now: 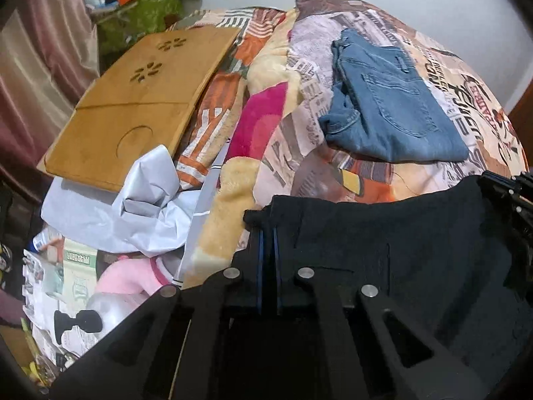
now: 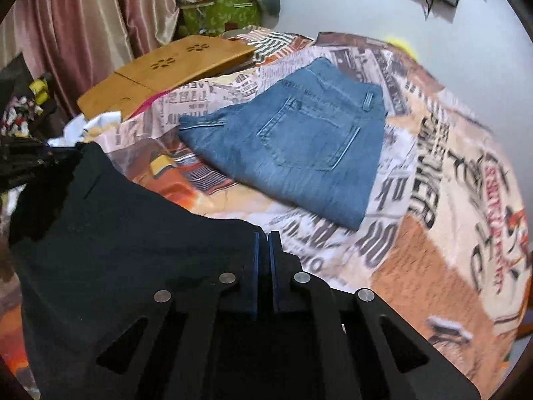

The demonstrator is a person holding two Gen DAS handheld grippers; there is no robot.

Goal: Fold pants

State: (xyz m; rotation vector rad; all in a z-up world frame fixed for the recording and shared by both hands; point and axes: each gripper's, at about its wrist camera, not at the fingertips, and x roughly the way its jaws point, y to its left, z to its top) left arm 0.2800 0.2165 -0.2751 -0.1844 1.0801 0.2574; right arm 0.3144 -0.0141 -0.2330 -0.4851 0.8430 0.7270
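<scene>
Spread across the frame, a newspaper-print bedspread carries folded blue denim jeans; black fabric pants are pinched at opposite edges by the clenched left gripper and right gripper, and should be kept taut.

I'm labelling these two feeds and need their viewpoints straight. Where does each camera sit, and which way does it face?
Left wrist: on the left gripper, angled down across the bed; its fingers are shut on the black pants at one corner; the right gripper shows at the right edge.
Right wrist: on the right gripper, angled down across the bed, shut on the other corner of the black pants; the left gripper shows at the left edge.
Shared: black pants, folded jeans, wooden board, printed bedspread.
</scene>
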